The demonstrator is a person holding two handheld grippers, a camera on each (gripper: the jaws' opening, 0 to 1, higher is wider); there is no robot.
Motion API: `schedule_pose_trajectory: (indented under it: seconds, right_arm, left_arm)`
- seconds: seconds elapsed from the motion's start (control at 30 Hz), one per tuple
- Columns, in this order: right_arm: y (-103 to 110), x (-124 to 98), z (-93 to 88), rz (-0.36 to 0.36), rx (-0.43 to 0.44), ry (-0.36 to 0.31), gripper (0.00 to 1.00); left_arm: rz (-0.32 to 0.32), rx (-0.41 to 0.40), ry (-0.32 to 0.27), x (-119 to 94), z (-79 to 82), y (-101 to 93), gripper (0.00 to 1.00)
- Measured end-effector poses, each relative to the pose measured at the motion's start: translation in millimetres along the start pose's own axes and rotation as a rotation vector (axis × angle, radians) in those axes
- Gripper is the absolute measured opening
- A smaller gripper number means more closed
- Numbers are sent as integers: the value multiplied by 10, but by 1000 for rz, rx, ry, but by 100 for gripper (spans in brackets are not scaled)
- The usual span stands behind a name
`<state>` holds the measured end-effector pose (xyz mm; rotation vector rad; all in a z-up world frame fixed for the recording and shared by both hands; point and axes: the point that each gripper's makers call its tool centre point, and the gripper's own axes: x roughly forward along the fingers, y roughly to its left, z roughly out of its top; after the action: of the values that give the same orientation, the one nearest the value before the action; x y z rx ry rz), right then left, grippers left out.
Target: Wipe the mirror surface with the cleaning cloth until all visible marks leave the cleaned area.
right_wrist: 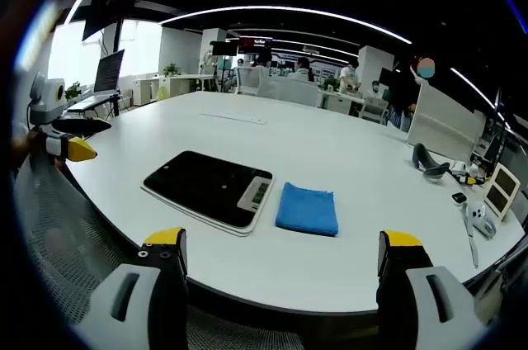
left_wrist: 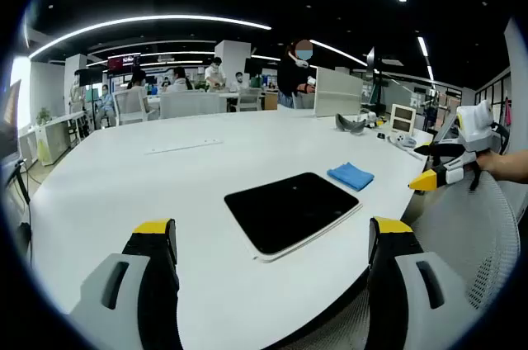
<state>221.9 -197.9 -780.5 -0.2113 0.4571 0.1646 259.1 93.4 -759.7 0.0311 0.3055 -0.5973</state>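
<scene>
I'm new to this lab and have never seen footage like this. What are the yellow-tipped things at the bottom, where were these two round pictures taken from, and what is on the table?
No robot here: a person holds a two-jaw gripper in each hand, and a fisheye camera rides on each.

The left gripper view looks along the left gripper; its yellow-tipped jaws rise from the bottom, spread apart and empty. The right gripper comes in from the right edge, held in a hand.

The right gripper view shows the same from the other hand: the right gripper's jaws are apart, holding nothing.

On the large white table lies a flat dark rectangular mirror with a pale frame. Beside it, apart from it, lies a folded blue cleaning cloth. Small items sit at the far end, too small to identify. Nothing is held yet.
</scene>
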Motion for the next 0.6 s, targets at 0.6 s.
schedule_pose_trajectory:
  seconds: [0.6]
  right_arm:
    - [6, -8, 1, 4, -1, 3, 94]
  left_arm:
    - [-1, -3, -1, -1, 6, -5, 98]
